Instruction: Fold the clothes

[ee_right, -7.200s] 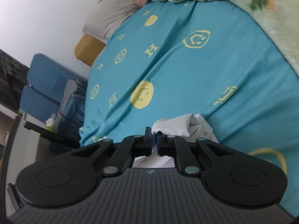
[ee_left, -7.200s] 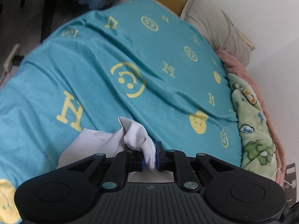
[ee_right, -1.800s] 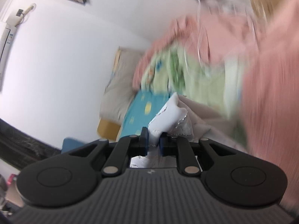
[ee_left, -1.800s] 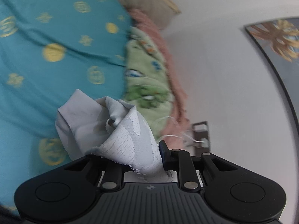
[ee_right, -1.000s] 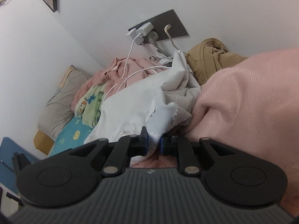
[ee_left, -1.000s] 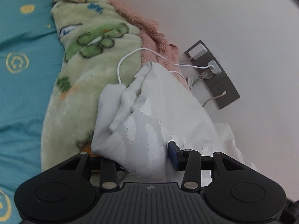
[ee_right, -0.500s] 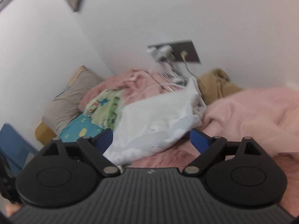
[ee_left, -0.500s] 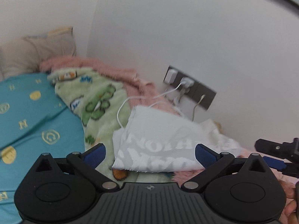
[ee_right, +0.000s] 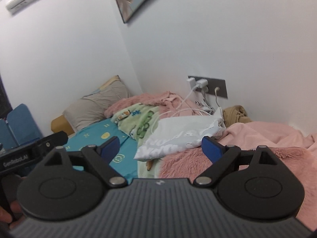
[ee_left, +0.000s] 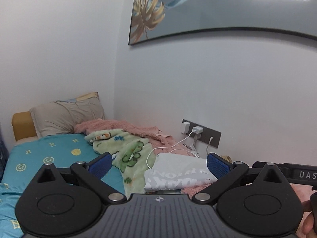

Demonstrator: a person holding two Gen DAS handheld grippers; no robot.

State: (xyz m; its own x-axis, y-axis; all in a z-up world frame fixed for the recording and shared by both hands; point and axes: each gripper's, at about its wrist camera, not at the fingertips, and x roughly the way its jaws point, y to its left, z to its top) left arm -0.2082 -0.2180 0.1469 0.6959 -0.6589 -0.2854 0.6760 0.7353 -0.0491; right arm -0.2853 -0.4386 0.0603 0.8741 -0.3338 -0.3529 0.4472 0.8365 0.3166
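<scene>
Bed against the corner: teal sheet (ee_left: 49,154) with yellow smiley and letter print. Grey pillow (ee_left: 67,117) at the head, leaning on a mustard headboard (ee_left: 20,126). Green cartoon fleece blanket (ee_left: 126,148) bunched along the wall side, fuzzy pink blanket (ee_right: 178,166) next to it. Dark wall socket panel (ee_right: 216,88) with white chargers (ee_right: 201,83) plugged in, white cables (ee_left: 158,150) trailing over the blankets. Framed leaf picture (ee_left: 198,11) above. Tan cloth (ee_right: 236,114) bunched below the socket.
</scene>
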